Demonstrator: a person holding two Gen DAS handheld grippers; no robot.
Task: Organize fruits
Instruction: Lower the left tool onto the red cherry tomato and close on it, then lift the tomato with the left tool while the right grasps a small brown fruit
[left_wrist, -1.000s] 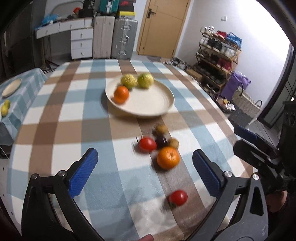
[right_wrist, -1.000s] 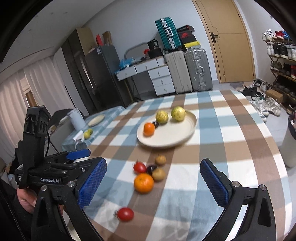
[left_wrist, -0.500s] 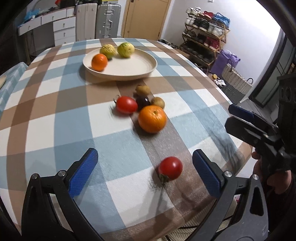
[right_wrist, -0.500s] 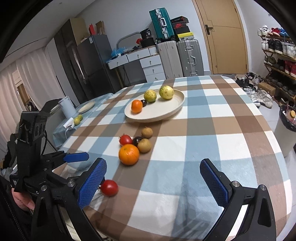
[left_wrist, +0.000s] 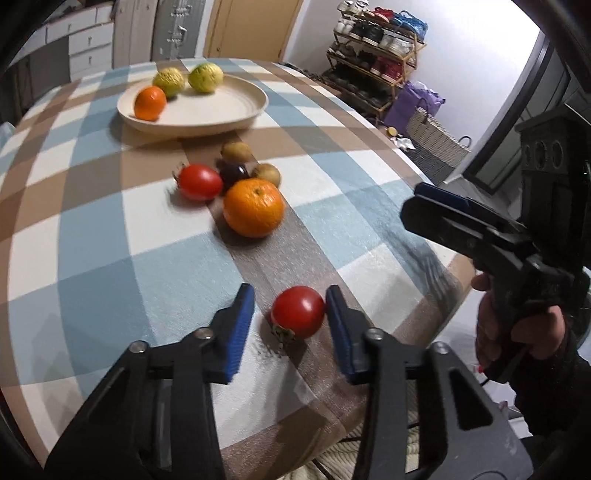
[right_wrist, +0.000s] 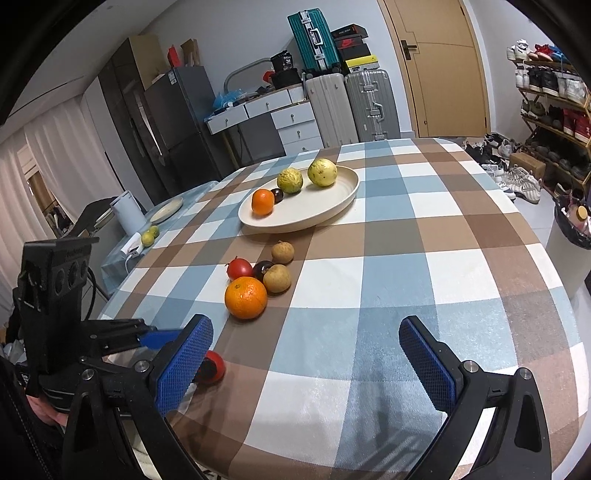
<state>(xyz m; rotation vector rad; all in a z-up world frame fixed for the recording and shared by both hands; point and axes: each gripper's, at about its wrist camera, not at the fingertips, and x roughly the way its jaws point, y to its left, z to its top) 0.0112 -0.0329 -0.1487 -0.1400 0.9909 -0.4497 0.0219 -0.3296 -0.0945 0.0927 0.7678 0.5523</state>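
My left wrist view sits low and close over the near edge of the surface (left_wrist: 92, 221), looking forward between the jaws across the checked cloth toward the plate (left_wrist: 221, 110) and the shoe rack (left_wrist: 376, 70) at the far right. My right wrist view rides higher and farther back, facing the same way along its jaws but angled more toward the suitcases (right_wrist: 351, 107) and door (right_wrist: 439, 66). Both views share the plate (right_wrist: 332, 203), the loose cluster around the big orange (left_wrist: 254, 207) (right_wrist: 245, 297), the near tomato (left_wrist: 298, 312) (right_wrist: 214, 365), and each shows the other gripper at its edge.
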